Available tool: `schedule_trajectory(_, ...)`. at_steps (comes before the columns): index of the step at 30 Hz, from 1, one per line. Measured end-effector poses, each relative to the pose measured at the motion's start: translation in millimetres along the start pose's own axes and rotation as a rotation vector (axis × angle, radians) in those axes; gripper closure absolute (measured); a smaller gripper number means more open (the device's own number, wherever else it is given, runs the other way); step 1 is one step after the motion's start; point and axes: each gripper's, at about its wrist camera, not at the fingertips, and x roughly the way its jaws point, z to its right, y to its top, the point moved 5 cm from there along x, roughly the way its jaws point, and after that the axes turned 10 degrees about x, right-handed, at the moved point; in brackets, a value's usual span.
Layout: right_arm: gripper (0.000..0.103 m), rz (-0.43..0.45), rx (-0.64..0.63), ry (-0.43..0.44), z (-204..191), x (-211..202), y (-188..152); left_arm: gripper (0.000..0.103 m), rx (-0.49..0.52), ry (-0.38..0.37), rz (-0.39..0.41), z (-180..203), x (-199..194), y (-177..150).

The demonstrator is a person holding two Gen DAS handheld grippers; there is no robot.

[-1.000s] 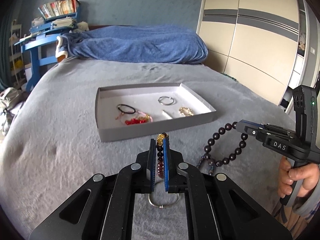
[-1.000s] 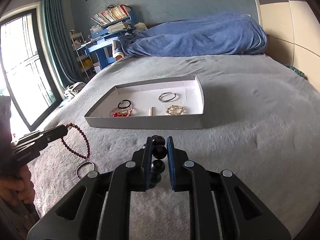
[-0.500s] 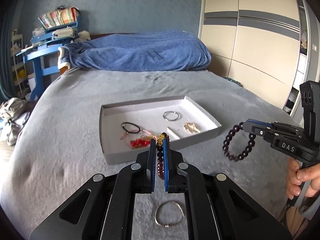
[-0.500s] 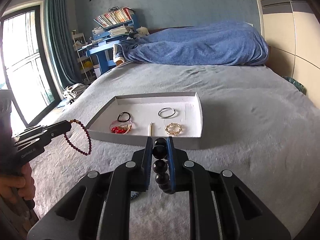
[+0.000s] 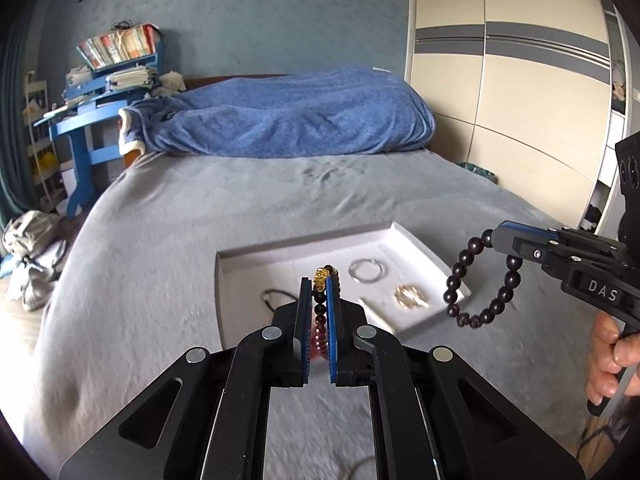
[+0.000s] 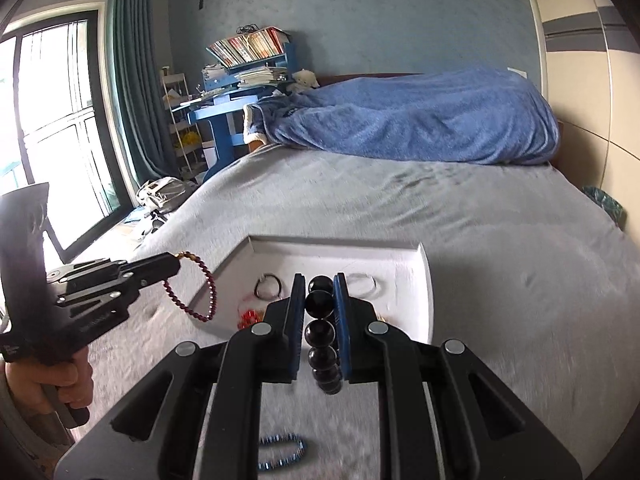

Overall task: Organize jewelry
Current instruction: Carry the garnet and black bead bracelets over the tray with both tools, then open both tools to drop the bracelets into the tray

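**Jewelry carried in both grippers, tray just ahead**

Jewelry is held in each hand-held gripper. The left hand-held gripper point(image 5: 319, 300) is clenched on a dark red bead bracelet point(image 6: 192, 296) with a gold charm at its top; the loop hangs below the jaws, its long axis near vertical. The right hand-held gripper point(image 6: 320, 300) is clenched on a black bead bracelet point(image 5: 480, 280) of large glossy round beads, which also dangles as an open loop from the fingertips.

Both loops hang in the air above the grey bed point(image 5: 160, 240), at the near edge of the white tray point(image 6: 426, 280). The tray lies straight ahead of and below both grippers, its long side running across the view. The left gripper sits over the tray's near left part, the right one at its near right edge; neither looks clearly nearer.

Inside the tray lie a silver ring point(image 5: 367, 271), a gold piece point(image 5: 410, 296), a black cord loop point(image 6: 269, 286) and a red beaded piece point(image 6: 250, 315). A blue bead bracelet point(image 6: 282, 450) lies on the bed, outside the tray.

The coming move is probably a short forward and downward reach to drop both bracelets onto bare tray floor.
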Motion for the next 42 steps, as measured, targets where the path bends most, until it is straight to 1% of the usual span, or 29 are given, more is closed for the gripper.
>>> schedule_trajectory(6, 0.089, -0.017, -0.023, 0.012, -12, 32, 27, 0.096, -0.023, -0.003, -0.003, -15, 30, 26)
schedule_trajectory(11, 0.089, -0.044, -0.033, 0.022, -20, 63, 37, 0.096, -0.058, -0.026, -0.012, -22, 63, 41)
schedule_trajectory(15, 0.089, -0.074, 0.013, 0.034, -14, 89, 35, 0.096, -0.102, -0.054, -0.03, -26, 93, 45)
schedule_trajectory(21, 0.089, -0.144, 0.053, -0.017, 12, 132, 17, 0.096, -0.195, -0.101, -0.085, -27, 140, 37)
schedule_trajectory(23, 0.089, -0.162, 0.057, -0.044, 24, 143, 12, 0.096, -0.192, -0.104, -0.117, -26, 154, 32)
schedule_trajectory(26, 0.089, -0.176, 0.063, -0.079, 41, 151, 7, 0.096, -0.17, -0.079, -0.174, -27, 172, 24)
schedule_trajectory(29, 0.089, -0.187, 0.066, -0.11, 56, 156, 1, 0.096, -0.122, -0.046, -0.257, -28, 187, 17)
schedule_trajectory(32, 0.089, -0.2, 0.064, -0.131, 68, 161, -4, 0.095, -0.065, -0.031, -0.327, -26, 196, 10)
schedule_trajectory(34, 0.089, -0.212, 0.052, -0.145, 70, 163, -10, 0.095, -0.022, -0.02, -0.361, -24, 201, 5)
schedule_trajectory(36, 0.089, -0.218, 0.039, -0.156, 71, 164, -13, 0.095, -0.005, -0.013, -0.386, -24, 204, -1)
schedule_trajectory(37, 0.089, -0.22, 0.033, -0.161, 71, 165, -15, 0.095, -0.002, -0.008, -0.394, -25, 205, -4)
schedule_trajectory(38, 0.089, -0.222, 0.03, -0.164, 71, 165, -15, 0.089, -0.005, -0.008, -0.396, -26, 205, -5)
schedule_trajectory(39, 0.089, -0.223, 0.027, -0.171, 72, 166, -16, 0.085, -0.008, -0.006, -0.397, -27, 204, -7)
schedule_trajectory(41, 0.089, -0.223, 0.027, -0.174, 74, 166, -17, 0.071, -0.006, 0.006, -0.388, -28, 200, -7)
schedule_trajectory(42, 0.089, -0.221, 0.027, -0.18, 74, 164, -17, 0.067, -0.005, 0.012, -0.378, -29, 196, -6)
